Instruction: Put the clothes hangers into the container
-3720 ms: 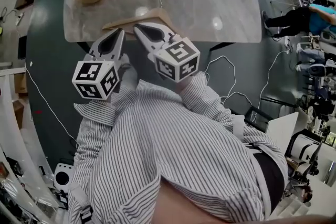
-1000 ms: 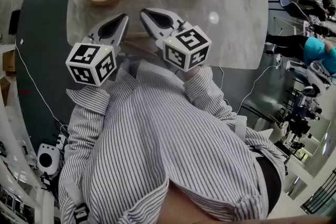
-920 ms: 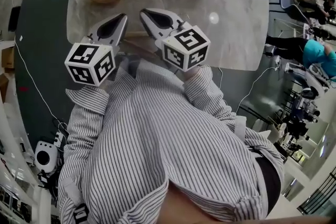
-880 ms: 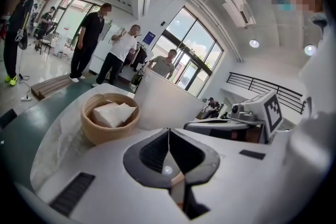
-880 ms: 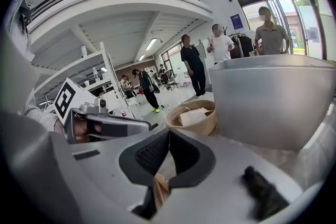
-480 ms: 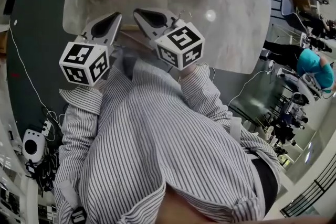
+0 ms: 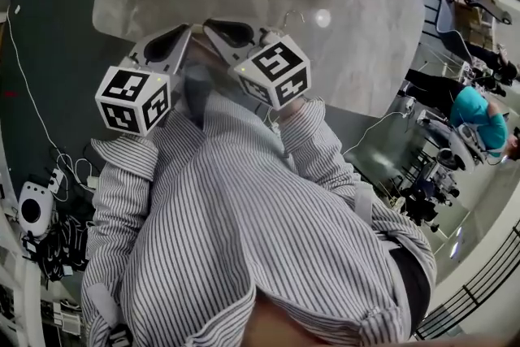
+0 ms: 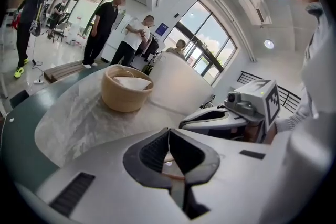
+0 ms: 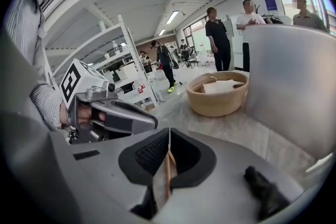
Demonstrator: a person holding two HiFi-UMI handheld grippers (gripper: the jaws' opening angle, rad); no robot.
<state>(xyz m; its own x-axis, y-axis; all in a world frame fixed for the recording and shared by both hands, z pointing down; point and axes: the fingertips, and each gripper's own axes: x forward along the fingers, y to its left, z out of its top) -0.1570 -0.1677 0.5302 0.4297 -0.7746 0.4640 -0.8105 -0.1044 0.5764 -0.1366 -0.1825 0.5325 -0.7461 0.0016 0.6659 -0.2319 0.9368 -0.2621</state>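
The right gripper point(image 9: 169, 132) has its jaws pinching the wooden hanger point(image 9: 167, 176) edge-on above the marble bench point(image 7: 357, 45). The left gripper point(image 8: 168, 132) has its jaws pressed together, with wood showing behind them. Beyond stand a woven basket point(image 8: 126, 94) and the grey container point(image 9: 294, 86). In the head view, the grippers hide most of the hanger.

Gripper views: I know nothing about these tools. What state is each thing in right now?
right gripper, shut on the wooden hanger
left gripper, jaws together; wood shows behind them, grip unclear
wooden hanger, pinched edge-on in the right gripper
basket, upright, holding a white cloth
container, upright, inside hidden
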